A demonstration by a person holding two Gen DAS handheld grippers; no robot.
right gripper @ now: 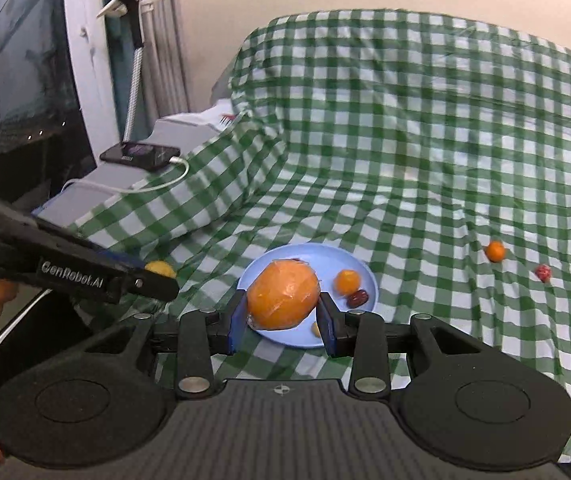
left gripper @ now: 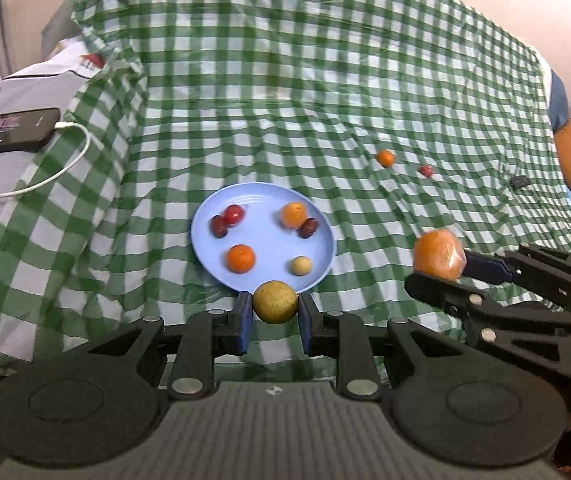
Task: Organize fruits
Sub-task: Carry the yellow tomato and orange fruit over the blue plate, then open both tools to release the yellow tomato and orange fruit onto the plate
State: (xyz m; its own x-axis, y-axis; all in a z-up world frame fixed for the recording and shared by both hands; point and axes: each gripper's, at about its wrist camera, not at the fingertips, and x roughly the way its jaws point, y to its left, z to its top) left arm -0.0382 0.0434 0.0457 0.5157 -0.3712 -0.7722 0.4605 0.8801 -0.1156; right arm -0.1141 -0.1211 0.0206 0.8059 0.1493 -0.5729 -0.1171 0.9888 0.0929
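Note:
A light blue plate (left gripper: 261, 200) lies on the green checked cloth and holds several small fruits: two oranges, red fruits, dark dates and a pale round one. My left gripper (left gripper: 274, 316) is shut on a yellow-green round fruit (left gripper: 275, 302) just in front of the plate's near rim. My right gripper (right gripper: 281, 316) is shut on a large orange fruit wrapped in plastic (right gripper: 283, 295), held above the plate's (right gripper: 361, 272) left part; it also shows in the left wrist view (left gripper: 438, 255). A small orange (left gripper: 385, 157) and a red fruit (left gripper: 426, 170) lie loose on the cloth to the right.
A phone (left gripper: 9, 130) on a white cable lies at the left, off the cloth. A small dark object (left gripper: 520, 182) lies at the far right. The green checked cloth (left gripper: 285, 80) rises in folds behind. A white-framed dark panel (right gripper: 25, 80) and a clamp stand are at left.

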